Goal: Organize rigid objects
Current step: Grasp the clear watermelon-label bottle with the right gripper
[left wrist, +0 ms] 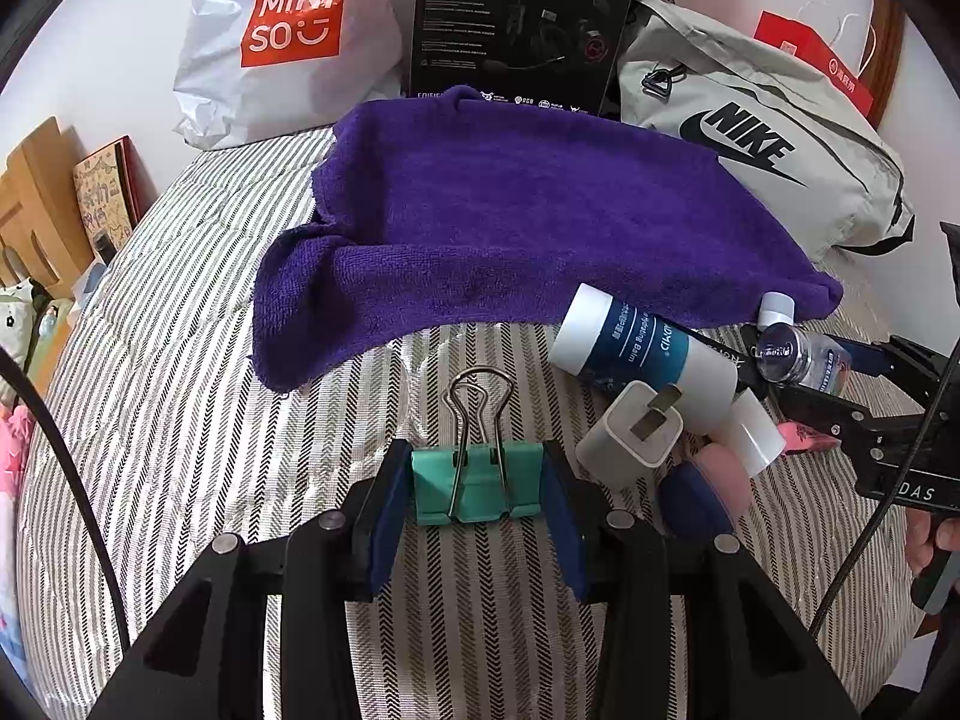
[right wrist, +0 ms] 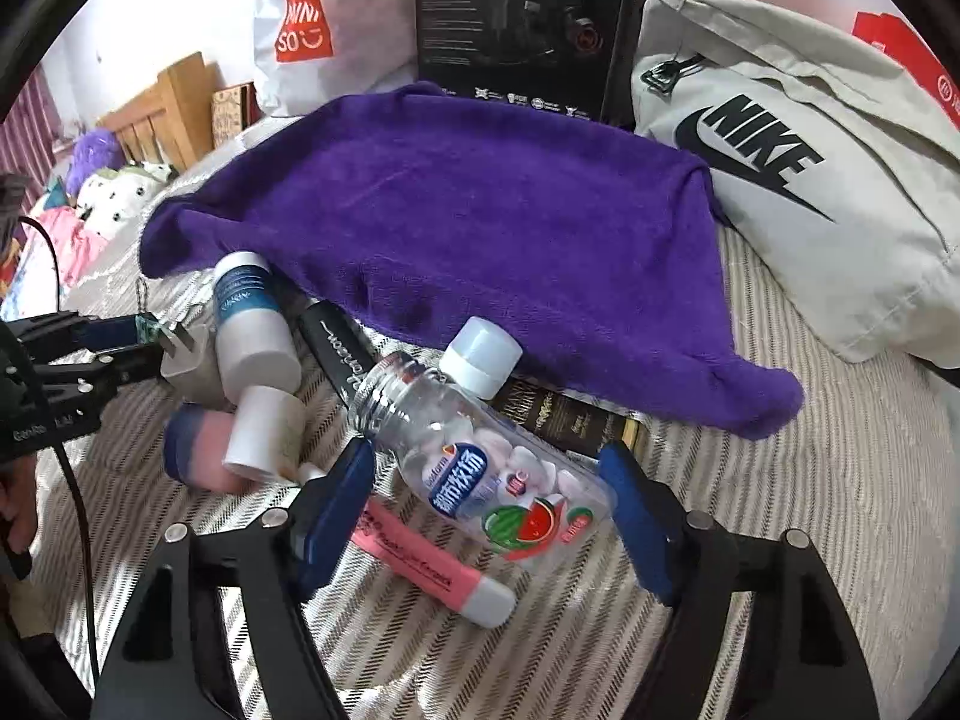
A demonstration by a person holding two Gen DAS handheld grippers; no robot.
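Observation:
My left gripper [left wrist: 477,483] is shut on a teal binder clip [left wrist: 477,489], held just above the striped bed. My right gripper [right wrist: 489,489] is shut on a clear candy bottle [right wrist: 489,468] with a watermelon label, its mouth open and tilted to the upper left. The bottle also shows in the left wrist view [left wrist: 801,357]. Beside it lie a white-and-blue balm bottle [right wrist: 255,324], a white charger plug [left wrist: 633,423], a white cap [right wrist: 480,354], a pink tube [right wrist: 432,564], a pink-and-blue object [right wrist: 198,450] and black tubes [right wrist: 342,354].
A purple towel [left wrist: 510,210] is spread across the bed behind the pile. Behind it stand a Miniso bag [left wrist: 288,30], a black headset box [left wrist: 516,24] and a grey Nike bag [left wrist: 762,150]. A wooden headboard [right wrist: 162,114] and plush toys [right wrist: 114,192] are at the left.

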